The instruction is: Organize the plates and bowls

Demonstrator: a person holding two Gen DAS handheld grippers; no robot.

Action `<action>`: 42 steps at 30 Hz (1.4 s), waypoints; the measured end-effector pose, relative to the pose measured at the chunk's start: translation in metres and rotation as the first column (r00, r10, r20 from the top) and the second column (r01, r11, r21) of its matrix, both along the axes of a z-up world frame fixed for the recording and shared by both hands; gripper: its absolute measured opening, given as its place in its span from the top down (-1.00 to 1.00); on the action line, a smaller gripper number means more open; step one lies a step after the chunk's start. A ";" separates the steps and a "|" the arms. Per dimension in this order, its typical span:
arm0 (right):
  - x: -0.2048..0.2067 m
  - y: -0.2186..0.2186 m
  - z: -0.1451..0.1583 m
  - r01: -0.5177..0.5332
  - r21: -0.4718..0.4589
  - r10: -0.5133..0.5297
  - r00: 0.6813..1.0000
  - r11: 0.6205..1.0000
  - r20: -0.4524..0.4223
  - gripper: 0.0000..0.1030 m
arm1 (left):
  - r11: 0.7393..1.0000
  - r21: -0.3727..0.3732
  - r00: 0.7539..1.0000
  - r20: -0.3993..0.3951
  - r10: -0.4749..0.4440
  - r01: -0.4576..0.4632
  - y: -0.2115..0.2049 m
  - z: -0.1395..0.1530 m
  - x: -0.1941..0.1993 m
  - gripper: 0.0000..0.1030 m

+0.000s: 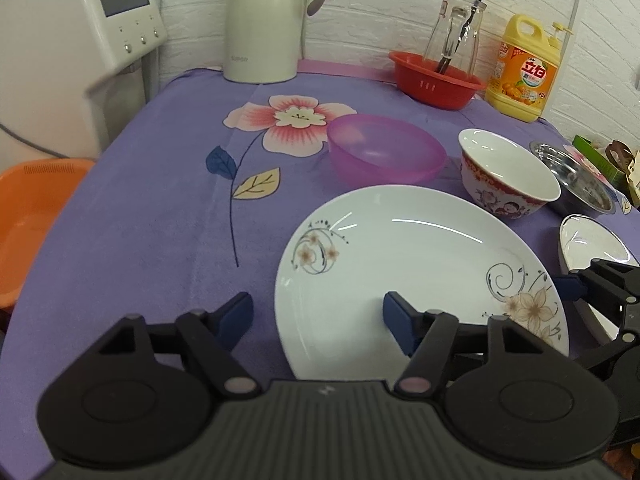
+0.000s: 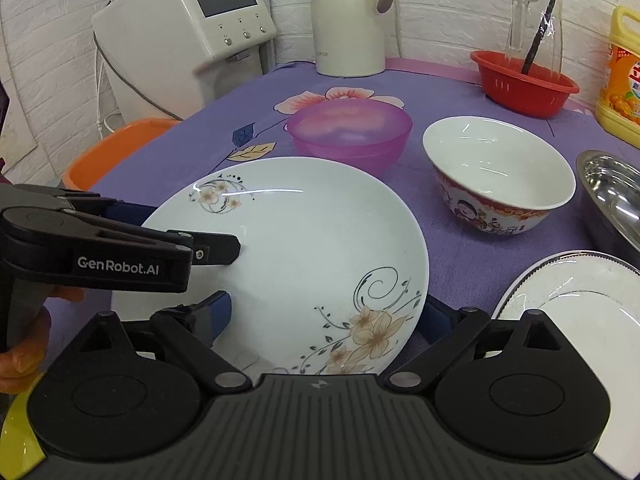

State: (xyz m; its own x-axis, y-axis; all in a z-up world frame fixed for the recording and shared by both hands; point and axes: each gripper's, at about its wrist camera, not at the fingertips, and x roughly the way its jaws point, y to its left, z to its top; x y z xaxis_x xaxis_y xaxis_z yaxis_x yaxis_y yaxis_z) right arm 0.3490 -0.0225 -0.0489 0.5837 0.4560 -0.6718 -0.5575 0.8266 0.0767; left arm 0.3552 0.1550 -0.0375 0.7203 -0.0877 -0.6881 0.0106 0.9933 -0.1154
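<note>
White floral plate on purple tablecloth, face up, round so no long axis, just in front of pink bowl. Left gripper half open, straddling plate's left rim, one finger inside, one outside; grip unclear. Right gripper spread wide across plate's near edge, contact not discernible.

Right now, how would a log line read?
left claw: open, astride plate rim | right claw: at plate, grip unclear
</note>
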 end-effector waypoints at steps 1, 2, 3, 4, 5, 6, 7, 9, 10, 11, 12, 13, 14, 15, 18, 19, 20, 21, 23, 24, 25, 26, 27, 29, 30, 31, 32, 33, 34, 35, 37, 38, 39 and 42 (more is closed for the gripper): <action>-0.002 0.000 0.000 -0.001 -0.003 0.001 1.000 1.000 0.005 -1.00 | 1.000 0.001 1.000 0.002 0.002 -0.002 -0.001 0.000 0.000 -0.29; -0.003 0.001 -0.001 0.002 -0.005 -0.002 1.000 1.000 0.009 -1.00 | 1.000 0.000 1.000 0.003 0.005 -0.005 -0.001 0.000 0.000 -0.29; -0.002 0.003 -0.001 0.005 -0.002 -0.005 1.000 1.000 0.011 -1.00 | 1.000 0.000 1.000 0.002 0.007 -0.007 -0.003 0.000 0.001 -0.29; -0.001 0.005 -0.001 0.007 -0.007 -0.007 1.000 1.000 0.010 -1.00 | 1.000 -0.002 1.000 0.000 -0.001 0.001 -0.006 0.000 0.002 -0.24; 0.000 0.006 -0.001 0.010 -0.011 -0.010 1.000 1.000 0.009 -1.00 | 1.000 -0.007 1.000 -0.001 -0.016 0.016 -0.009 0.000 0.002 -0.20; 0.001 0.006 -0.001 0.013 -0.012 -0.013 1.000 1.000 0.005 -1.00 | 1.000 -0.009 1.000 -0.005 -0.027 0.027 -0.013 0.001 0.002 -0.15; 0.001 0.007 0.000 0.015 -0.014 -0.015 1.000 1.000 0.002 -1.00 | 1.000 -0.007 1.000 -0.012 -0.015 0.015 -0.015 0.001 0.002 -0.14; 0.001 0.006 0.002 0.039 -0.015 -0.039 0.999 0.999 -0.016 -1.00 | 1.000 -0.027 1.000 -0.029 0.001 -0.001 -0.015 0.004 0.003 -0.09; 0.000 0.005 0.004 0.051 -0.008 -0.051 0.998 0.999 -0.027 -1.00 | 0.999 -0.033 0.999 -0.032 0.010 -0.011 -0.015 0.005 0.002 -0.08; -0.003 0.004 0.006 0.057 0.005 -0.057 0.998 0.998 -0.032 -1.00 | 0.999 -0.036 1.000 -0.024 0.013 -0.014 -0.016 0.009 -0.001 -0.06; -0.006 0.003 0.009 0.058 0.011 -0.058 0.998 0.998 -0.025 -1.00 | 0.999 -0.033 1.000 -0.013 0.009 -0.010 -0.017 0.013 -0.005 -0.06; -0.011 0.003 0.011 0.060 0.010 -0.060 0.998 0.998 -0.013 -1.00 | 1.000 -0.028 1.000 -0.002 0.007 -0.007 -0.019 0.017 -0.008 -0.06; -0.016 0.002 0.015 0.062 0.011 -0.062 0.998 0.998 0.002 -1.00 | 1.000 -0.025 1.000 0.008 0.007 -0.006 -0.020 0.021 -0.011 -0.07; -0.020 0.001 0.018 0.066 0.018 -0.066 0.998 0.998 0.015 -1.00 | 1.000 -0.024 1.000 0.019 0.008 -0.008 -0.022 0.026 -0.015 -0.06; -0.028 -0.003 0.030 0.075 0.041 -0.077 0.996 0.996 0.039 -1.00 | 1.000 -0.022 0.999 0.048 0.009 -0.008 -0.024 0.040 -0.025 -0.06; -0.032 -0.004 0.034 0.076 0.045 -0.078 0.996 0.996 0.049 -1.00 | 1.000 -0.021 0.998 0.056 0.009 -0.007 -0.025 0.044 -0.029 -0.06; -0.036 -0.005 0.037 0.076 0.049 -0.079 0.995 0.996 0.056 -1.00 | 1.000 -0.020 0.998 0.063 0.008 -0.007 -0.026 0.047 -0.034 -0.06; -0.040 -0.006 0.040 0.075 0.055 -0.079 0.995 0.996 0.062 -1.00 | 1.000 -0.018 0.997 0.071 0.008 -0.007 -0.027 0.051 -0.039 -0.05; -0.049 -0.008 0.044 0.073 0.064 -0.077 0.995 0.995 0.064 -1.00 | 1.000 -0.015 0.997 0.083 0.007 -0.005 -0.029 0.055 -0.051 -0.05; -0.055 -0.009 0.045 0.072 0.068 -0.077 0.995 0.995 0.066 -1.00 | 1.000 -0.015 0.996 0.088 0.006 -0.005 -0.030 0.056 -0.058 -0.05; -0.061 -0.010 0.046 0.071 0.071 -0.076 0.995 0.995 0.069 -1.00 | 1.000 -0.015 0.996 0.092 0.007 -0.005 -0.030 0.057 -0.066 -0.05; -0.067 -0.011 0.046 0.070 0.073 -0.075 0.995 0.995 0.070 -1.00 | 1.000 -0.015 0.996 0.094 0.007 -0.006 -0.031 0.056 -0.073 -0.05; -0.073 -0.012 0.046 0.069 0.077 -0.075 0.995 0.995 0.068 -1.00 | 1.000 -0.014 0.995 0.096 0.008 -0.007 -0.032 0.056 -0.081 -0.05; -0.085 -0.015 0.044 0.070 0.088 -0.075 0.995 0.994 0.059 -1.00 | 1.000 -0.014 0.995 0.097 0.007 -0.005 -0.033 0.053 -0.098 -0.05; -0.092 -0.016 0.042 0.070 0.093 -0.075 0.996 0.993 0.052 -1.00 | 1.000 -0.017 0.995 0.097 0.007 -0.005 -0.034 0.051 -0.105 -0.05; -0.098 -0.017 0.040 0.070 0.095 -0.075 0.996 0.993 0.049 -1.00 | 1.000 -0.023 0.995 0.097 0.008 -0.005 -0.034 0.049 -0.115 -0.05; -0.107 -0.018 0.038 0.070 0.097 -0.075 0.996 0.993 0.046 -1.00 | 1.000 -0.027 0.996 0.094 0.010 -0.007 -0.035 0.046 -0.124 -0.05; -0.116 -0.019 0.036 0.074 0.099 -0.078 0.996 0.992 0.045 -1.00 | 0.999 -0.031 0.996 0.091 0.013 -0.010 -0.036 0.043 -0.132 -0.05; -0.123 -0.019 0.034 0.076 0.100 -0.081 0.996 0.992 0.043 -1.00 | 0.999 -0.030 0.996 0.090 0.016 -0.014 -0.037 0.039 -0.141 -0.05; -0.131 -0.019 0.032 0.076 0.095 -0.081 0.996 0.993 0.044 -1.00 | 1.000 -0.026 0.996 0.088 0.019 -0.017 -0.038 0.036 -0.150 -0.05; -0.148 -0.019 0.027 0.074 0.087 -0.078 0.996 0.993 0.050 -1.00 | 0.999 -0.024 0.996 0.080 0.027 -0.025 -0.039 0.028 -0.166 -0.06; -0.156 -0.019 0.024 0.072 0.082 -0.077 0.996 0.994 0.053 -1.00 | 0.999 -0.034 0.997 0.072 0.033 -0.031 -0.038 0.024 -0.172 -0.06; -0.164 -0.018 0.021 0.070 0.077 -0.075 0.996 0.995 0.056 -1.00 | 0.998 -0.047 0.997 0.065 0.038 -0.035 -0.037 0.020 -0.178 -0.05; -0.177 -0.017 0.011 0.072 0.069 -0.076 0.995 0.995 0.057 -1.00 | 0.998 -0.052 0.997 0.052 0.048 -0.045 -0.035 0.012 -0.187 -0.06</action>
State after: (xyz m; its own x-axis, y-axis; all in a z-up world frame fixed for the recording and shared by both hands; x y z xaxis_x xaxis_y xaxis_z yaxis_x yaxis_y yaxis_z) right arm 0.1718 -0.0398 -0.0376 0.6558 0.4525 -0.6043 -0.4999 0.8601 0.1015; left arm 0.1678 0.1198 -0.0259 0.7600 -0.0876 -0.6439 -0.0277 0.9856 -0.1667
